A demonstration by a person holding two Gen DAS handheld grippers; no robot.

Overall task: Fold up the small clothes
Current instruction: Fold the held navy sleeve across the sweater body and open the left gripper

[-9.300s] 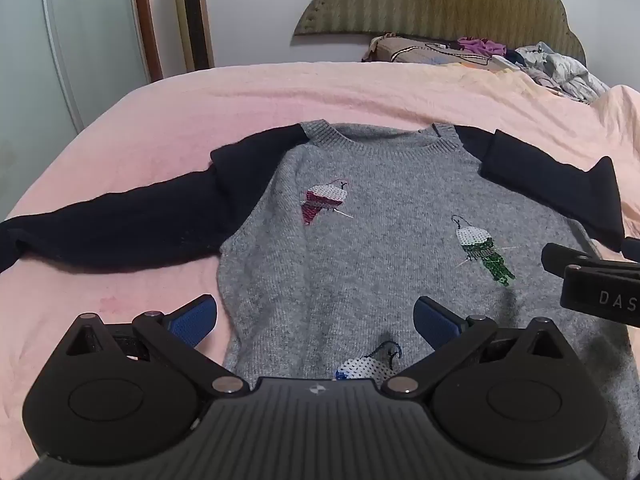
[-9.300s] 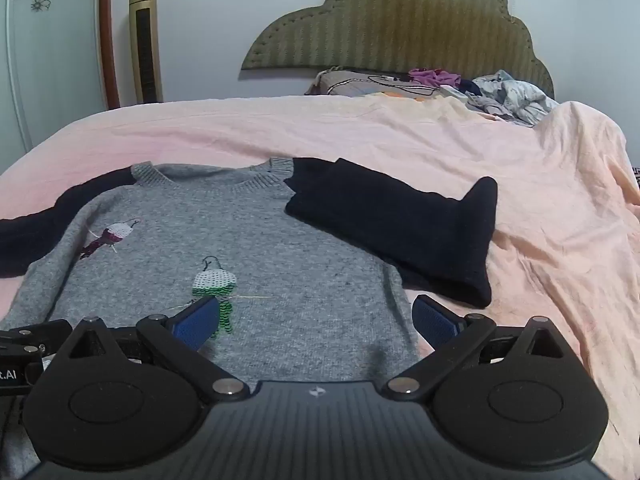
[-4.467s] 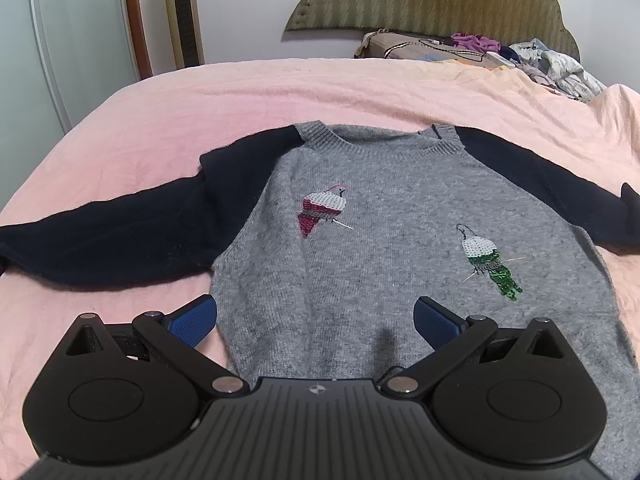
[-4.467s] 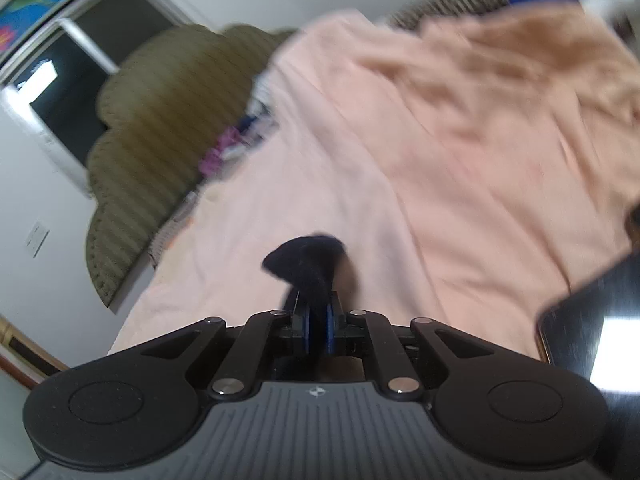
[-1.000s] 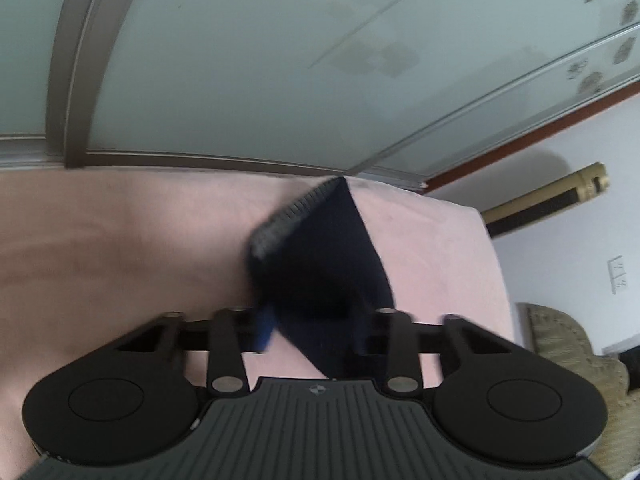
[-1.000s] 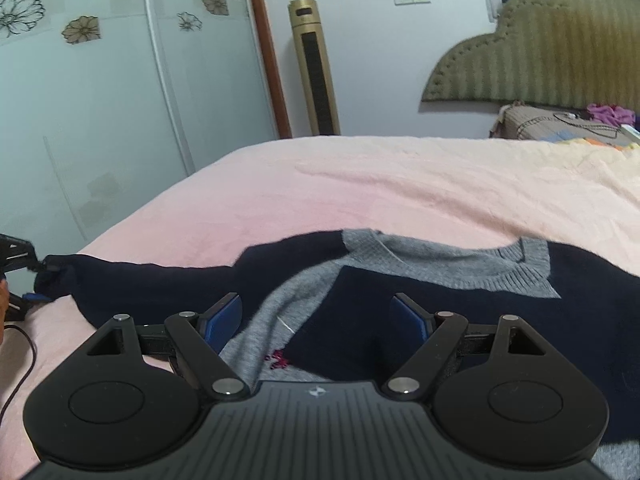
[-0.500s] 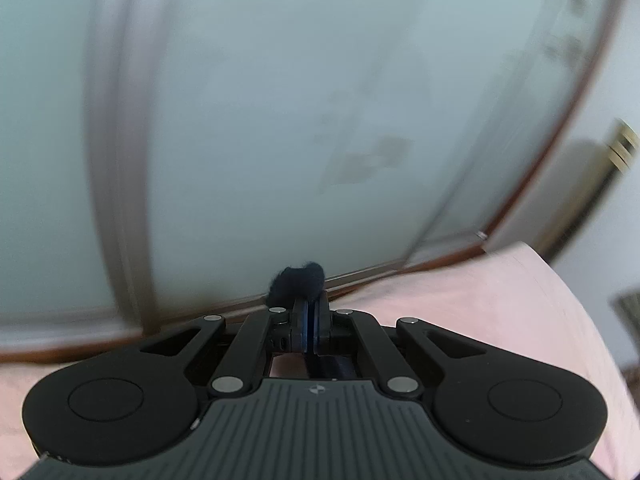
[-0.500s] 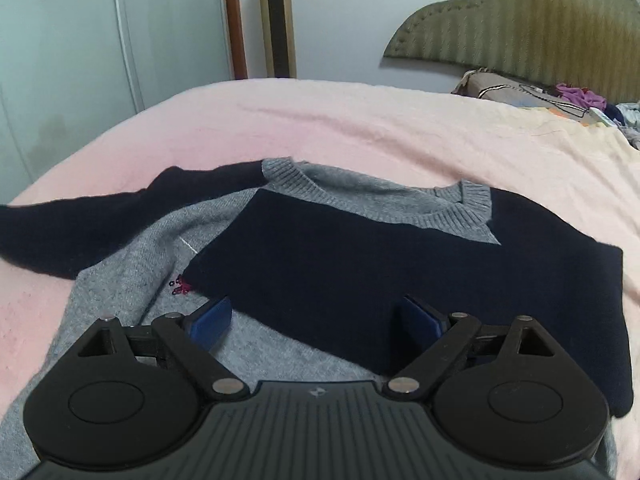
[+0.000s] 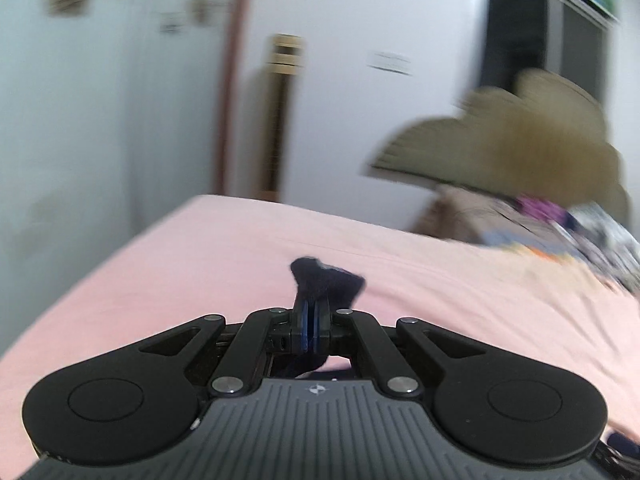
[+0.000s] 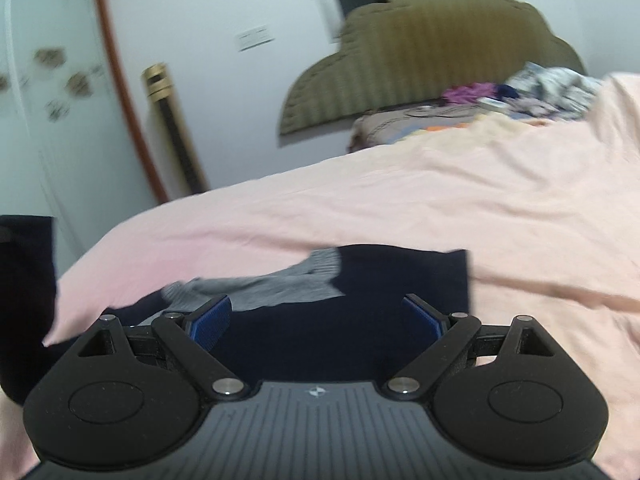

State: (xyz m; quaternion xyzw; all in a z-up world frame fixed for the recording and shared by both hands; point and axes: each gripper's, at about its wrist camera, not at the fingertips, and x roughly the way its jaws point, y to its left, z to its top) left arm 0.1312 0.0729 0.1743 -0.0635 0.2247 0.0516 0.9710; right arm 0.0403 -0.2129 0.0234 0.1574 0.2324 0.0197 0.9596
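Left gripper (image 9: 311,330) jaws clamp blurred navy sleeve (image 9: 326,282); right gripper (image 10: 318,316) jaws gape empty.

One sweater (image 10: 280,292); one bed (image 10: 480,208); one headboard (image 10: 432,40); two tongs (image 9: 311,320) (image 10: 316,316); one clothes heap (image 10: 540,92).

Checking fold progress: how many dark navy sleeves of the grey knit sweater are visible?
2. One dark navy sleeve lies folded across the grey knit sweater; the other sleeve is pinched in the shut left gripper, lifted at the right-wrist view's left edge.
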